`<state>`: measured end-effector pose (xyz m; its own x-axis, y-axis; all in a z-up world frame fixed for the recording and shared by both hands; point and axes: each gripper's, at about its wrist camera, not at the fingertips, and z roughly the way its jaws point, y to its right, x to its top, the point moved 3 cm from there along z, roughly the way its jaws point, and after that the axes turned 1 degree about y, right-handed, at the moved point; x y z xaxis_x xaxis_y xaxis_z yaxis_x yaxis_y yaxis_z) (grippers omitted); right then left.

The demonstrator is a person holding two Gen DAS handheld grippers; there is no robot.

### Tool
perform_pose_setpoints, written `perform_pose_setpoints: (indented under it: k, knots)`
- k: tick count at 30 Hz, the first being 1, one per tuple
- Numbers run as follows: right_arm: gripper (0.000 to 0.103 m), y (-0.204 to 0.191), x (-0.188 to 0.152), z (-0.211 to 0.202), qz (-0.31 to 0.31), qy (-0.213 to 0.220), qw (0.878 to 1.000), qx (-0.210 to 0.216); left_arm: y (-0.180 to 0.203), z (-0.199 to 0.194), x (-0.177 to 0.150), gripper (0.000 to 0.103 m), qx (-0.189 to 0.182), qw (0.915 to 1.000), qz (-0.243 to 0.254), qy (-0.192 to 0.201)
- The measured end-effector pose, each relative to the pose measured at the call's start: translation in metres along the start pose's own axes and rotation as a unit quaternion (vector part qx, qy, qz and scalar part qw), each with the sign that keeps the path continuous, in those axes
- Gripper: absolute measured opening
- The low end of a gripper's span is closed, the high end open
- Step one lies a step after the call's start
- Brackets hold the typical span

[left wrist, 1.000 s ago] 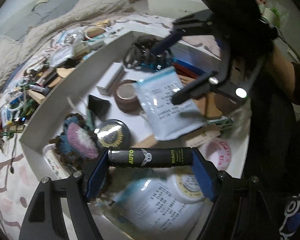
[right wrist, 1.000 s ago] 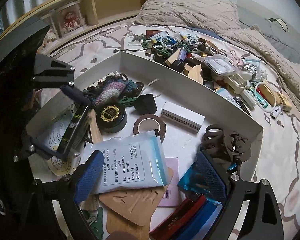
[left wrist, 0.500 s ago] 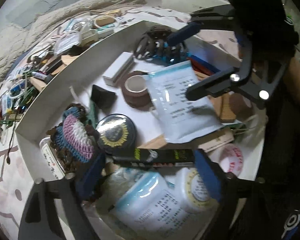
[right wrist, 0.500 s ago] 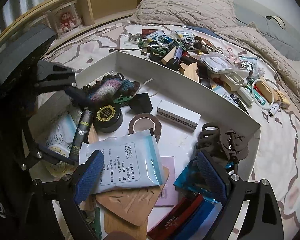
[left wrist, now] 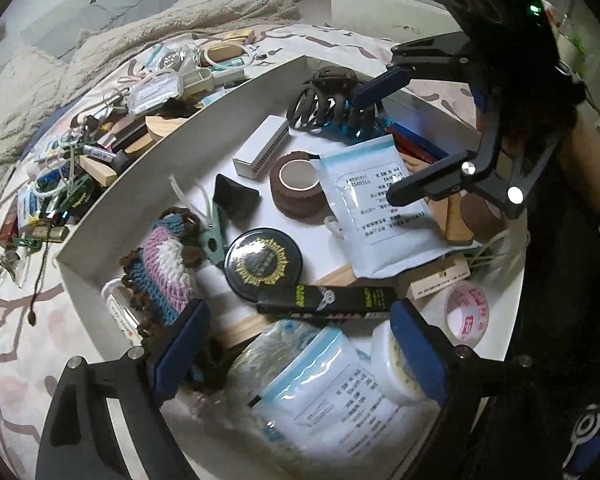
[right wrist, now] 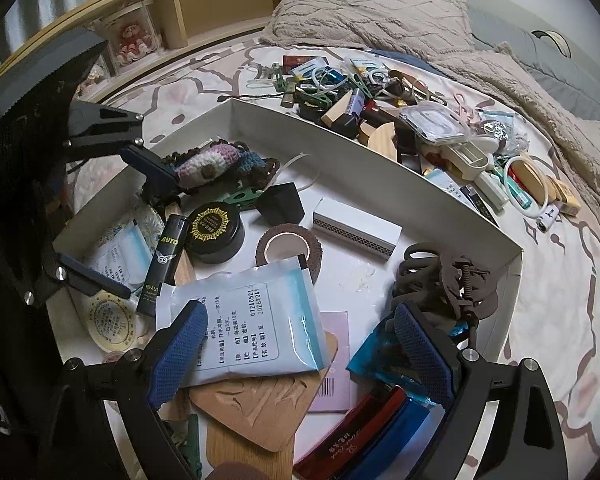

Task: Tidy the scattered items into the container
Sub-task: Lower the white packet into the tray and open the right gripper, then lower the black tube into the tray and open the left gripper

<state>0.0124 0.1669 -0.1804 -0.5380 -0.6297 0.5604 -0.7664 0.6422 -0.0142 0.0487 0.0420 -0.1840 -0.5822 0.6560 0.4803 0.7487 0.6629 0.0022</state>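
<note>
Released since a second ago, the black tube that was clamped between the left tongs now lies in the white container, just beyond the wide-spread blue pads, which touch nothing. Its long axis runs crosswise to those tongs, propped on a wooden board beside the round black tin. Farther in, the right tongs hang open above the pale blue pouch, gripping nothing. Loose clutter remains on the bed past the container's far wall.
</note>
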Motion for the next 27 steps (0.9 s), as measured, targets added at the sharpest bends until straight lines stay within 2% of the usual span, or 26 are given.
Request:
perform_pose_setpoints:
  k: [4, 9, 16, 21, 24, 27]
  knots:
    - [0.094, -0.001, 0.000, 0.001, -0.001, 0.000, 1.000, 0.001, -0.002, 0.005, -0.005, 0.092, 0.028, 0.9994, 0.014, -0.014]
    - [0.094, -0.002, 0.001, 0.001, -0.002, -0.001, 1.000, 0.001, 0.001, 0.019, -0.006, 0.092, 0.032, 0.9988, 0.020, -0.030]
    - [0.094, -0.001, 0.002, 0.000, -0.002, -0.001, 1.000, -0.001, 0.000, 0.026, 0.002, 0.092, 0.015, 0.9993, -0.019, -0.026]
    - [0.094, 0.001, 0.002, -0.002, 0.000, 0.002, 1.000, -0.001, 0.006, 0.027, 0.001, 0.092, 0.008, 0.9995, -0.008, -0.030]
    - [0.094, 0.003, 0.002, -0.003, 0.002, 0.005, 1.000, -0.001, 0.001, 0.016, 0.001, 0.092, 0.004, 0.9998, -0.009, -0.014]
    - [0.094, 0.004, 0.002, -0.004, 0.005, 0.006, 1.000, -0.001, -0.014, 0.004, 0.005, 0.092, 0.026, 0.9992, -0.030, 0.007]
